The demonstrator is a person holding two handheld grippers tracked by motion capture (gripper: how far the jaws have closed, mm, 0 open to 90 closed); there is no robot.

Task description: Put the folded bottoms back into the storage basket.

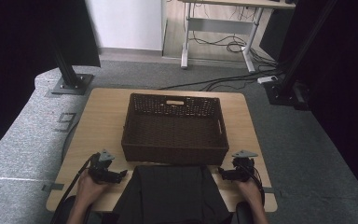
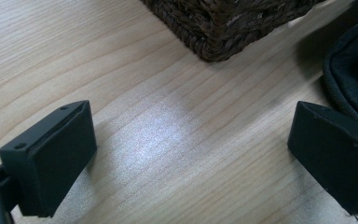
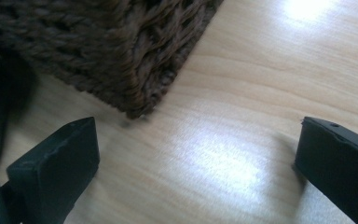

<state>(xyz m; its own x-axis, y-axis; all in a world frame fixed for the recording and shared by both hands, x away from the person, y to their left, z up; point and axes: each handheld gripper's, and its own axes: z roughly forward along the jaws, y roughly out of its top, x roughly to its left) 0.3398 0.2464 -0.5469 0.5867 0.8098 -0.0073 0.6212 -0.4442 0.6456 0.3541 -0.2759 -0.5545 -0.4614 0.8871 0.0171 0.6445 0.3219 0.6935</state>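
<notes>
A dark cloth [image 1: 170, 193] lies at the near edge of the table [image 1: 102, 121], right in front of the person. It is spread flat. Its long way runs from the near edge toward the far side, and its far end touches the front wall of the basket [image 1: 175, 153]. Its near end hangs over the table edge.

The left tongs [image 1: 121, 174] sit just beside the left side of the cloth, low over the wood, and point at it. In the left gripper view the left tongs [image 2: 191, 154] are wide open with nothing between them. One jaw is right next to the folded edge of the cloth [image 2: 354, 70], and the basket corner [image 2: 219, 42] is just ahead.

The right tongs [image 1: 222, 173] sit just beside the right side of the cloth and point at it too. In the right gripper view the right tongs [image 3: 198, 161] are wide open and hold nothing, with bare wood between the jaws. The basket corner [image 3: 140, 88] is close in front.

The brown woven basket sits in the middle of the table. Its long way runs left to right, and its inside looks bare. There is open wood on both sides of the basket and a thin strip behind it.
</notes>
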